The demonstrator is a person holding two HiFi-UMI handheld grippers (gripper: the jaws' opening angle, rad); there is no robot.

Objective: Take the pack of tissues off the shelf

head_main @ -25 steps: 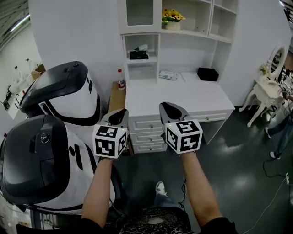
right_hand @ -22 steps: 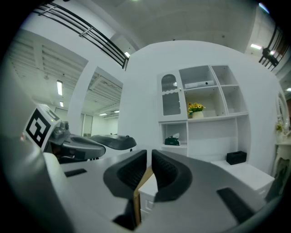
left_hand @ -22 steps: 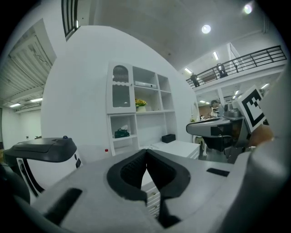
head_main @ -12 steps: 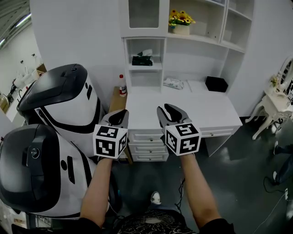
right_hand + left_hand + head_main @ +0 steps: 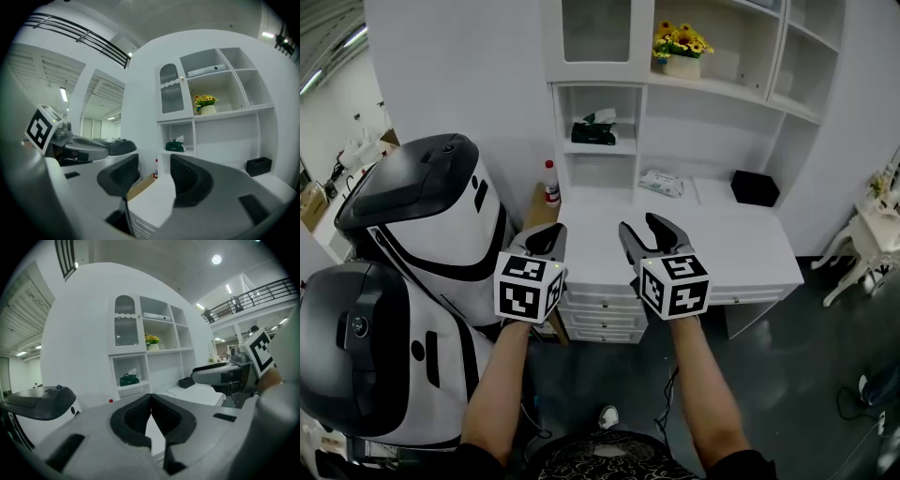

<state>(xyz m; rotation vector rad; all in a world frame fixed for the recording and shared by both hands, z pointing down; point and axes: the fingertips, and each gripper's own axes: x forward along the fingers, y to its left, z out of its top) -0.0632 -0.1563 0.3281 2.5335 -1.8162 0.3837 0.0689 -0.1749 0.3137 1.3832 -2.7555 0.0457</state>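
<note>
The pack of tissues [image 5: 593, 132] is a dark green box with a white tissue sticking up. It sits in the open cubby of the white shelf unit [image 5: 623, 87], above the desk. It also shows small and far off as the tissue pack [image 5: 129, 379] and the tissue pack [image 5: 176, 146]. My left gripper [image 5: 546, 237] is held in front of the desk, its jaws shut and empty; the left gripper [image 5: 151, 397] shows pads touching. My right gripper [image 5: 645, 228] hovers beside it, jaws opening with nothing between them, as the right gripper [image 5: 154, 167] shows. Both are well short of the shelf.
A white desk [image 5: 727, 239] with drawers [image 5: 600, 309] stands below the shelf. On it lie a flat white pack [image 5: 662, 183] and a black box [image 5: 756, 187]. A red-capped bottle [image 5: 550, 182] stands on a side table. Sunflowers [image 5: 680, 45] sit higher. Large black-and-white machines [image 5: 422, 225] fill the left.
The right gripper's jaws have gone from shut to apart. The left gripper stays shut. The desk and shelf have shifted slightly right and nearer in the head view.
</note>
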